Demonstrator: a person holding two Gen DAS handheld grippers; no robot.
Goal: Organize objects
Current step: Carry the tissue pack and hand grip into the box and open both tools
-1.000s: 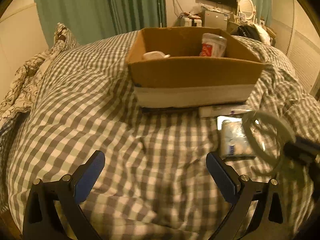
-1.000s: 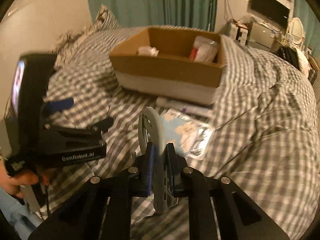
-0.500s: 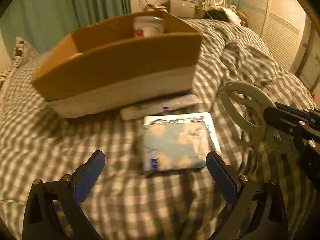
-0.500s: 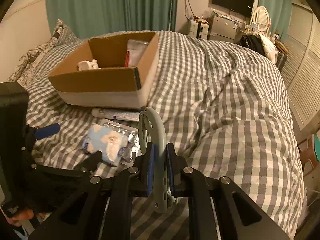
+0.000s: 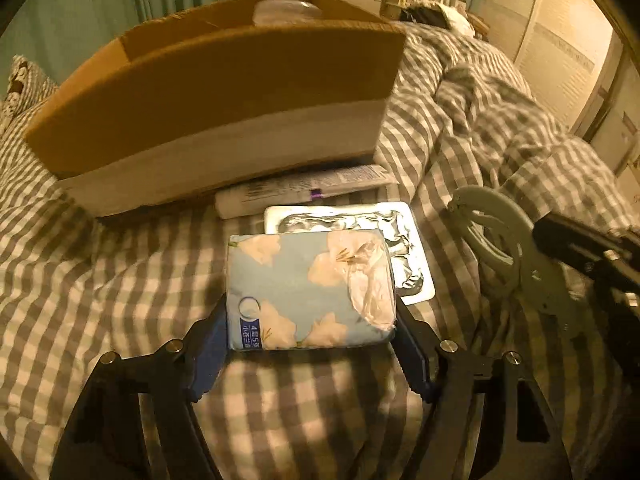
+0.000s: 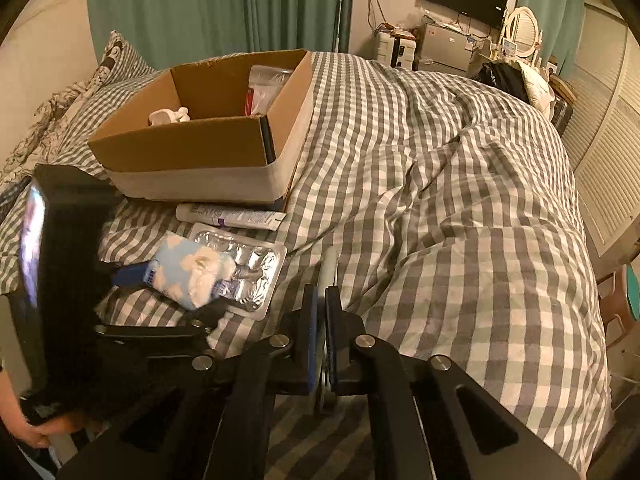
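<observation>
A blue flowered tissue pack (image 5: 310, 288) lies on the checked bed, partly over a silver blister tray (image 5: 394, 236). My left gripper (image 5: 310, 332) has its blue pads against both sides of the pack's near end. The pack also shows in the right wrist view (image 6: 188, 270). My right gripper (image 6: 321, 312) is shut on a pale grey ring-shaped tool (image 5: 494, 236), held to the right of the pack. A white tube (image 5: 304, 192) lies against the cardboard box (image 5: 224, 108).
The box (image 6: 208, 148) holds a white item (image 6: 170, 116) and a plastic bag with red print (image 6: 264, 88). Rumpled checked bedding (image 6: 460, 184) spreads to the right. Green curtains, a pillow and furniture stand beyond the bed.
My left gripper moved forward and down to the tissue pack and closed its jaws around it. My right gripper swung right with the ring tool, still held.
</observation>
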